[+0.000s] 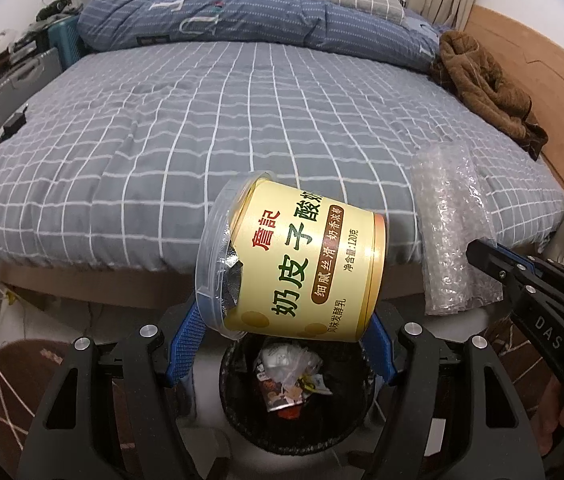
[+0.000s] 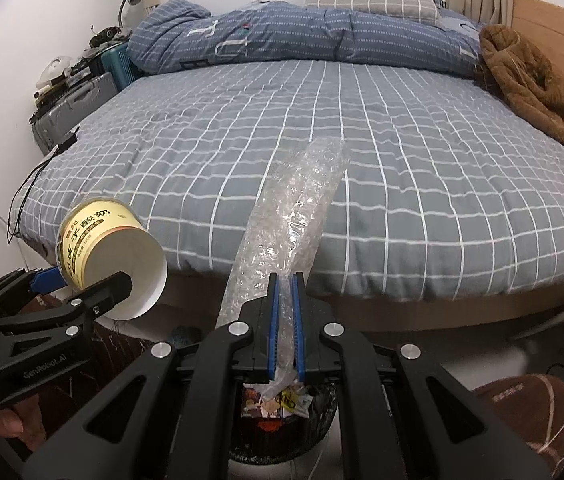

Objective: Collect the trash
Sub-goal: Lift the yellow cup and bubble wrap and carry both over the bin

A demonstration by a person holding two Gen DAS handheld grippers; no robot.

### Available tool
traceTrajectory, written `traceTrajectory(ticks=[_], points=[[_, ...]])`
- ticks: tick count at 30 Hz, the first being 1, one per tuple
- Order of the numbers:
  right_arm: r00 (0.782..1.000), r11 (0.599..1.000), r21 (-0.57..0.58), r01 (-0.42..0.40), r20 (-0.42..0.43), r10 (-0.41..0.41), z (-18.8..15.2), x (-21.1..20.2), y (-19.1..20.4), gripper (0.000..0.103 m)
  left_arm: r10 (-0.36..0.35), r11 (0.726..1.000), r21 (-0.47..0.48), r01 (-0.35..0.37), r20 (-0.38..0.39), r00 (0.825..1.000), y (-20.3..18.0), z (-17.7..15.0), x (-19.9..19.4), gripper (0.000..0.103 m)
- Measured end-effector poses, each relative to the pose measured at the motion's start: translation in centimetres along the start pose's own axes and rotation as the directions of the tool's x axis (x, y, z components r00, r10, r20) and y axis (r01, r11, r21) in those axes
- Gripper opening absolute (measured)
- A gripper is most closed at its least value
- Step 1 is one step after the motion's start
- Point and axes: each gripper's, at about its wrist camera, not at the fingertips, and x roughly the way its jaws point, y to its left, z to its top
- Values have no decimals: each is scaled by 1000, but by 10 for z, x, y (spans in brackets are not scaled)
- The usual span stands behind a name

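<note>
left claw (image 1: 285,312): clamped on the yoghurt tub (image 1: 297,256), one blue pad on each side of it, jaws about half spread.
yoghurt tub: yellow, lying tilted on its side, clear lid end to the left with torn foil showing; it hangs right above the bin (image 1: 293,396). in the right wrist view its white base faces the camera (image 2: 122,264).
right claw (image 2: 285,312): closed tight on the strip of bubble wrap (image 2: 293,224), which is pinched between the blue pads.
bubble wrap: clear, crumpled, standing up and away from the claw in front of the bed; its lower tail hangs over the bin (image 2: 282,432).
bin: black, round, on the floor at the foot of the bed, with wrappers and scraps inside.
bed (image 1: 242,112): grey checked sheet, blue duvet bunched at the far end, brown garment (image 1: 485,84) at its right edge.
</note>
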Motion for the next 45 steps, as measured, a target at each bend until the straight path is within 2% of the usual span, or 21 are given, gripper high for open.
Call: traceTrajectory(ticks=[10,17,27,34,39,45], points=[[996,1000,12,-15,-85,16,-35,5,2,6,-1,1000,-29,-1,-69,998,8,-30,0,67],[985,1000,-5,-3,-172,2,-59,32,3,6,-11,1000,-24,9,-109,994,6,-45,15,67],[958,1000,-10,-7,-287,4,-76,88,-1,6,-5,1000,-24,0,-196,981,14,-61,66,67],[931,999,-34,-31,-366,16,-88,120,12,6,27,999,-38,-36,-221,975,33,-63,87,67],[921,998,-48,-51,-388,29,-89,133,22,7,44,996,-62,-61,-239,970,47,-71,92,67],[920,998,-46,-51,-390,29,-91,139,22,13,54,994,-77,-75,-256,965,59,-79,96,67]])
